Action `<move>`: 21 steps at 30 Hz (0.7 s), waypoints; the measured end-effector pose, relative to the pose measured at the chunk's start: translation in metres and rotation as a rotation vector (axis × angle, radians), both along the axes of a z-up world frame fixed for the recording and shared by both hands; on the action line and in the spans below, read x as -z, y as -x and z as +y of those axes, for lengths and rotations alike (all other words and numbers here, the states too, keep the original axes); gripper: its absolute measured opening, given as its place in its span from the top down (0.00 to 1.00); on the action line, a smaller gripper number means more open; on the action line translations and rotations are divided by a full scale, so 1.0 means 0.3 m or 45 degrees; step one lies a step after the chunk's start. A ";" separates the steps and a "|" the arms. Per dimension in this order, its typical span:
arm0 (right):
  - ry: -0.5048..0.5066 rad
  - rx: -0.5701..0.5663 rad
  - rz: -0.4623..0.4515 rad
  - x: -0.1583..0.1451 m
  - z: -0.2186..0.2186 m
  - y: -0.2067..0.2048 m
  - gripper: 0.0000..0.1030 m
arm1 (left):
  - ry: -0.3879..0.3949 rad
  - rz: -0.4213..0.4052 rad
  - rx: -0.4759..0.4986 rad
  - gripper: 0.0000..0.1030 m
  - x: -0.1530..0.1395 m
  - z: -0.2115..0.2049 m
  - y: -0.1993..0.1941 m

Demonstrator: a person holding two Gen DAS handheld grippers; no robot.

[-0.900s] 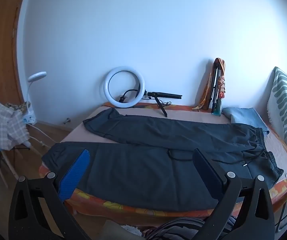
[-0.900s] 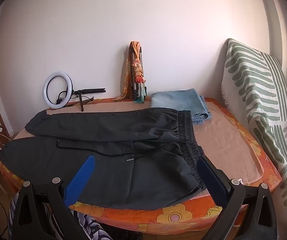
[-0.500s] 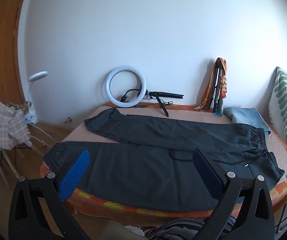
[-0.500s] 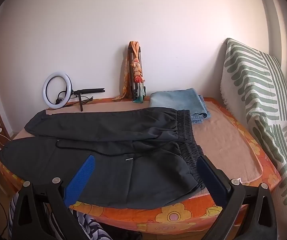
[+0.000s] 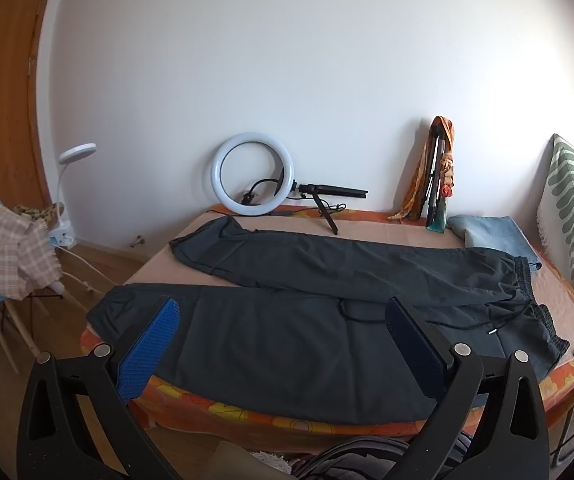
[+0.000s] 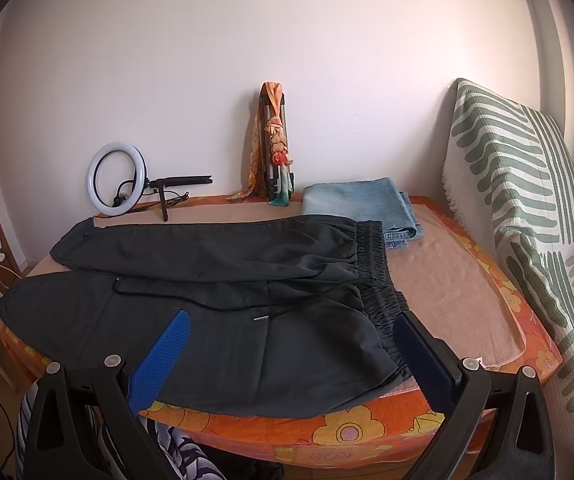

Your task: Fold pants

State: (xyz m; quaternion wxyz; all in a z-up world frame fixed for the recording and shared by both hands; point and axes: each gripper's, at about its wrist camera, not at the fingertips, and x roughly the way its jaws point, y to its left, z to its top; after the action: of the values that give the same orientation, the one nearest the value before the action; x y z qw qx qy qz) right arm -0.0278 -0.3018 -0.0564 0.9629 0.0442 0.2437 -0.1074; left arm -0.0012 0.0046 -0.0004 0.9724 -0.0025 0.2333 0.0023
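Grippers come first in both views: our left gripper point(image 5: 283, 320) and right gripper point(image 6: 291, 334) each hang with blue-padded jaws spread wide and nothing between them, held short of the bed's near edge. Just past them we see dark pants point(image 6: 223, 300) lying flat and unfolded on the bed point(image 6: 459, 292), the two legs stretched apart toward the left, the gathered waistband on the right, a loose drawstring point(image 5: 367, 314) trailing across the cloth. Behind the waistband lie folded jeans point(image 6: 363, 204). Farther back, against the white wall, stand a ring light point(image 5: 253, 174) and a folded tripod point(image 6: 275, 148) draped with an orange scarf. A green-striped cushion point(image 6: 527, 200) leans at the right.
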 end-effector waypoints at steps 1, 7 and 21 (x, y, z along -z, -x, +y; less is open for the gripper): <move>0.001 -0.001 0.000 0.000 0.000 0.000 0.00 | 0.000 0.000 0.000 0.01 0.000 -0.001 0.000; 0.001 0.001 0.000 0.000 0.002 0.000 0.00 | 0.001 0.002 0.000 0.00 -0.003 -0.002 -0.001; 0.002 -0.003 -0.005 -0.005 0.008 0.005 0.00 | 0.000 -0.005 -0.002 0.00 -0.012 0.003 0.002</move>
State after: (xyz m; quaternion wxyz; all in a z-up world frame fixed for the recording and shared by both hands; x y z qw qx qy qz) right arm -0.0293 -0.2994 -0.0549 0.9635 0.0433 0.2419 -0.1062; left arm -0.0018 0.0054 0.0031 0.9728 -0.0028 0.2315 0.0029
